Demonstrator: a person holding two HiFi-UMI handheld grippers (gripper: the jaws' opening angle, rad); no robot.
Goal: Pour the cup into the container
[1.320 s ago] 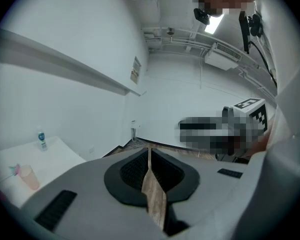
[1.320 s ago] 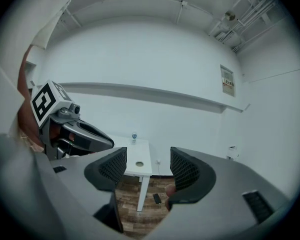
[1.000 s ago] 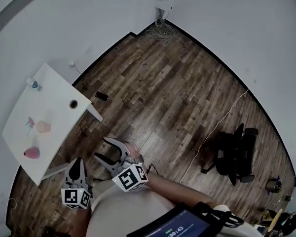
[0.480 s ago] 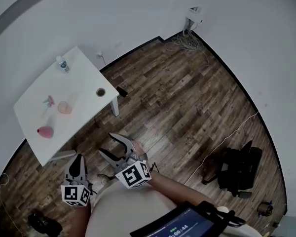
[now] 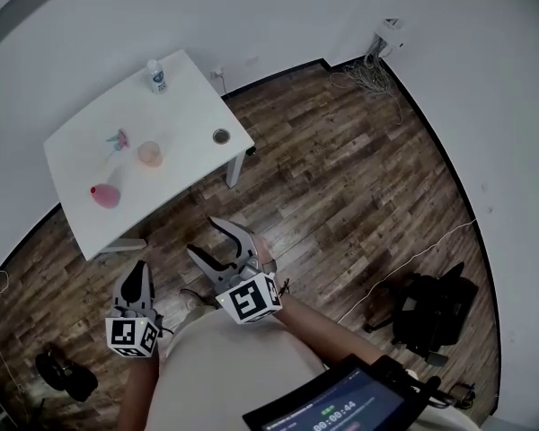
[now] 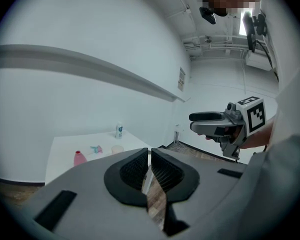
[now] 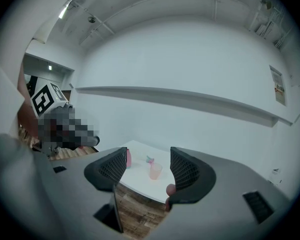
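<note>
A translucent orange cup (image 5: 150, 154) stands on a white table (image 5: 189, 97) across the wooden floor, far from both grippers. A pink container (image 5: 105, 195) stands near it toward the table's front, and a small teal and pink item (image 5: 118, 138) lies behind the cup. My left gripper (image 5: 135, 281) is low at my side, jaws together with nothing in them. My right gripper (image 5: 217, 245) is held out in front of me, open and empty. In the right gripper view the cup (image 7: 155, 171) and container (image 7: 128, 157) show far off between the jaws (image 7: 149, 164).
A white bottle (image 5: 154, 76) stands at the table's far corner, and a round cable hole (image 5: 220, 136) is near its right edge. On the floor are black gear (image 5: 427, 308) at right, a cable tangle (image 5: 368, 74) by the wall and dark shoes (image 5: 63, 373).
The head view has swung, so the table has shifted from the left edge toward the upper middle. Both grippers keep their places in front of my body, jaws unchanged.
</note>
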